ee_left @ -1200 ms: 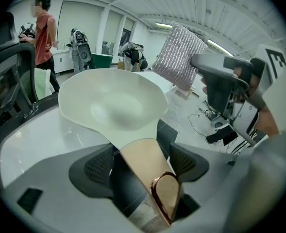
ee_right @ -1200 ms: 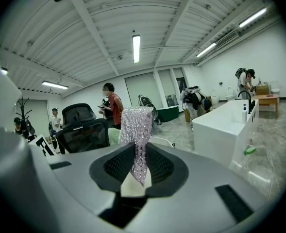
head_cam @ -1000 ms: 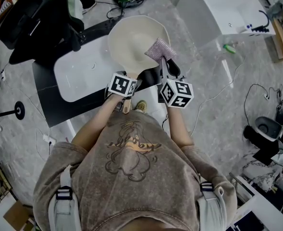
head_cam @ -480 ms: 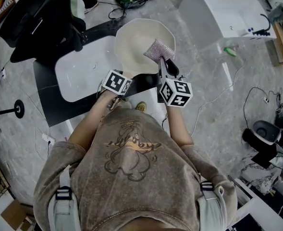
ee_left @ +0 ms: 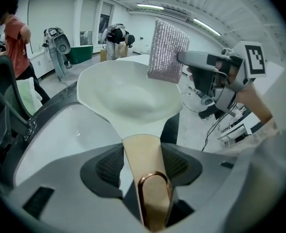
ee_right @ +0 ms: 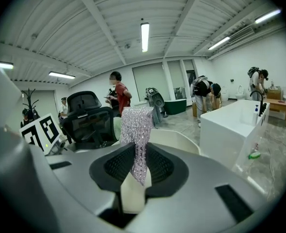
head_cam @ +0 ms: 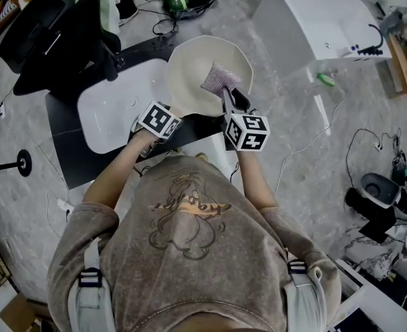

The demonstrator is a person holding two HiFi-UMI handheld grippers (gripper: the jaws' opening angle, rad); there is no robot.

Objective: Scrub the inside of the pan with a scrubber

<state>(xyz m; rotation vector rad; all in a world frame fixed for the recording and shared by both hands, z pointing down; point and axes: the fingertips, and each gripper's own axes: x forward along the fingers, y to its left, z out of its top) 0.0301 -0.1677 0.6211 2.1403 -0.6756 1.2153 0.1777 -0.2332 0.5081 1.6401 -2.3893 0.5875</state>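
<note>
Head view puts the pan out in front of us, its pale bowl tipped toward us above a white tray on the dark desk. The scrubber, a silvery mesh pad, sits over the right side of the bowl just inside the rim. We cannot tell whether it presses on the surface or only hangs close.

Left gripper view shows our left tool closed on the pan's tan handle, with the bowl reaching away from it. Right gripper view shows our right tool clamped on the lower end of the scrubber, so most of the pad stands free above the jaws.

We judge the scrubbing to be in hand. To do it well, we should lay the pad's flat face against the inner wall, not its edge. The left grip must stay firm against the push while we work in overlapping circles from rim to centre.
</note>
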